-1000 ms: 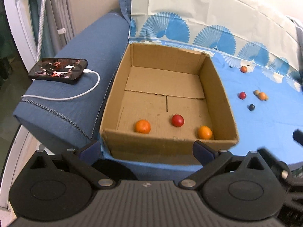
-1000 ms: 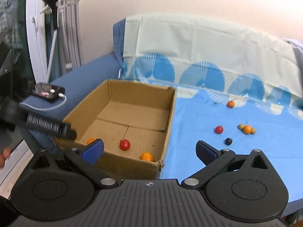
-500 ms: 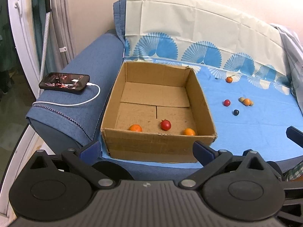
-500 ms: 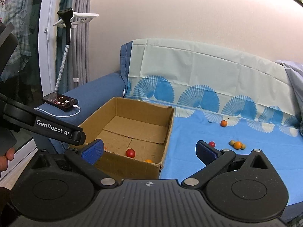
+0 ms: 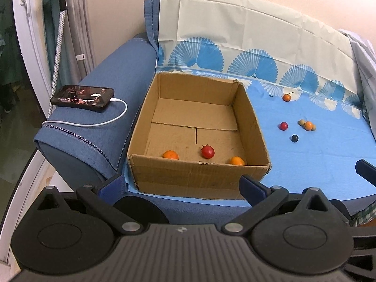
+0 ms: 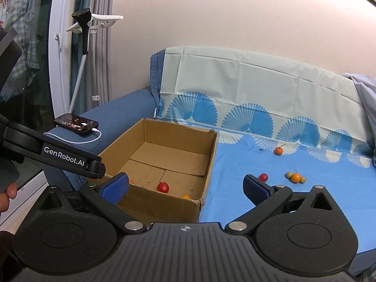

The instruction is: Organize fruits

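Observation:
An open cardboard box (image 5: 199, 178) (image 6: 164, 209) sits on the blue sheet at the sofa's left end. In it lie two orange fruits (image 5: 170, 154) (image 5: 236, 161) and a red fruit (image 5: 207, 151) (image 6: 163, 187). On the sheet to the right lie an orange fruit with a stem (image 5: 286, 97) (image 6: 278, 150), a red fruit (image 5: 283, 126) (image 6: 263, 177), a dark fruit (image 5: 295, 138) and an orange one among small tan ones (image 5: 308, 125) (image 6: 295, 177). My left gripper (image 5: 181, 185) is open and empty before the box. My right gripper (image 6: 185, 188) is open and empty, back from the sofa.
A phone (image 5: 82, 98) on a white charging cable lies on the blue armrest (image 5: 98, 127) left of the box. A stand with a black head (image 6: 82, 54) is by the wall. Grey cloth (image 6: 366, 98) drapes the sofa's right end.
Both grippers have pulled back and up from the sofa, so the box and fruits look smaller and farther. Both stay open. Nothing on the sofa has moved.

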Action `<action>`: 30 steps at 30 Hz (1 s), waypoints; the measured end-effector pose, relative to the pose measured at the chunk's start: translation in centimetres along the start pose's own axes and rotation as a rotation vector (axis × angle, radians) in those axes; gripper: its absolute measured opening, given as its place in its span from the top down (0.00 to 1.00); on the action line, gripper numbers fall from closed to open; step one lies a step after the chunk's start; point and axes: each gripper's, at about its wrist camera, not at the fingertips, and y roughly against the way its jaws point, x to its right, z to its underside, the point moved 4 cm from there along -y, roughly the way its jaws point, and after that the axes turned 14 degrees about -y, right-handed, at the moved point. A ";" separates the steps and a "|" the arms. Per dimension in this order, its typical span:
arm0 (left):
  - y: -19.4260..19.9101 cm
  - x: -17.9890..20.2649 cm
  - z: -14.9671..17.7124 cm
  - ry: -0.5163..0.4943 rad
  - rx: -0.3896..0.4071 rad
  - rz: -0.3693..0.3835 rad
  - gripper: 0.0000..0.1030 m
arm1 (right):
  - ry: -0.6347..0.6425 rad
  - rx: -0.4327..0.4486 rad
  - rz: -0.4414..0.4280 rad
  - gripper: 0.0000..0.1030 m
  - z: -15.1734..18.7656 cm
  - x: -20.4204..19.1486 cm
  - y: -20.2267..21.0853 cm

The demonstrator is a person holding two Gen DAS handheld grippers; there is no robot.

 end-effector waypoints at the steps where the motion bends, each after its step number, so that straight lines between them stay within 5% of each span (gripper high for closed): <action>1: -0.1 0.0 0.0 -0.002 -0.002 0.001 0.00 | -0.001 -0.002 0.001 0.01 0.0 0.0 -0.1; 30: -4.8 3.2 -2.6 -0.078 -0.103 -0.022 0.00 | -0.126 -0.074 -0.052 0.01 0.5 3.8 -4.4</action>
